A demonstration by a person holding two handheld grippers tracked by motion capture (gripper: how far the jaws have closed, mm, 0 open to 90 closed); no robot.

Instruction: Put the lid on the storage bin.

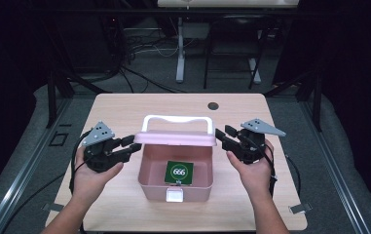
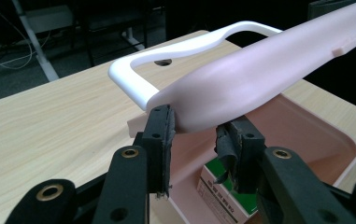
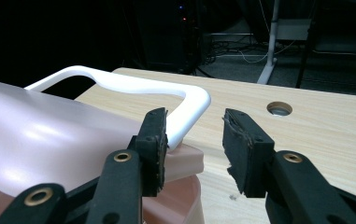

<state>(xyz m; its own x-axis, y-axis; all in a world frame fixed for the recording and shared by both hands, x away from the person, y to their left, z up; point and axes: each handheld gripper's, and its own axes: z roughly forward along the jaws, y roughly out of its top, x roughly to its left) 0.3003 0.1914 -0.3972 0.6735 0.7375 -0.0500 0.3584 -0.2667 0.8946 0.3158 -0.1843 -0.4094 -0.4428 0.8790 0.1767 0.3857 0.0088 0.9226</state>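
At the near edge of the pale wooden counter [image 1: 124, 109] stands an open pink plastic storage box [image 1: 176, 187] with a white front latch [image 1: 175, 195], and inside it, on the floor of the box, lies a green square card marked 666 [image 1: 178, 172]. Just behind the card, the box's pink hinged lid [image 1: 176, 138] is raised over the back of the box, its white loop handle [image 1: 177, 120] beyond. The left tongs [image 1: 133, 145] sit at the lid's left end, jaws part open with the rounded lid corner between them, one pad touching it and the other just beside it. The right tongs [image 1: 220, 134] hover at the lid's right end, jaws wide apart and holding nothing. The step looks like handling the lid with both hands; it would go best with even support at both ends so the hinge does not twist. Farthest from the box is a round cable hole [image 1: 213, 106].
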